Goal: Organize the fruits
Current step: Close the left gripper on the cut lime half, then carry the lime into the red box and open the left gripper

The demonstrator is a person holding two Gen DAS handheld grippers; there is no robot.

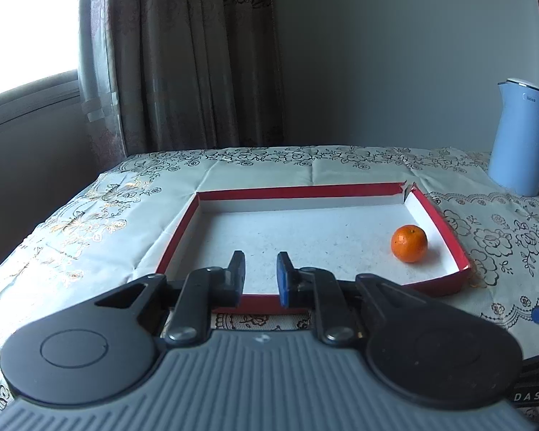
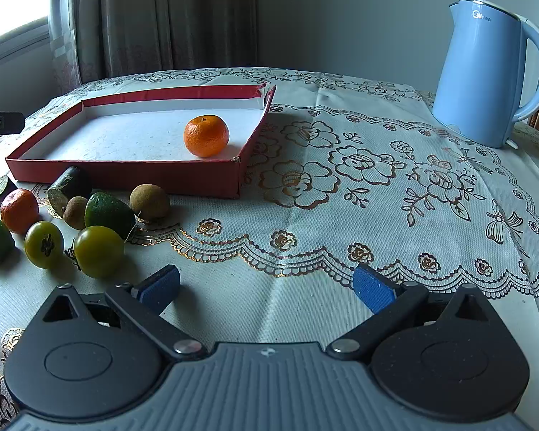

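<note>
Lace-covered surface [image 2: 341, 215]: one orange [image 2: 206, 135] in tray [image 2: 125, 176]. My right hand-held gripper [image 2: 266, 285] gapes wide, left hand-held gripper [image 1: 260, 276] narrow, both empty; next, fruits [image 2: 97, 249] forward-left.

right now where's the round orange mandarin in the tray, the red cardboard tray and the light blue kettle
round orange mandarin [image 2: 206, 135], right wrist view, middle of its peel
red cardboard tray [image 2: 125, 176], right wrist view, near outer wall
light blue kettle [image 2: 481, 72], right wrist view, body
</note>
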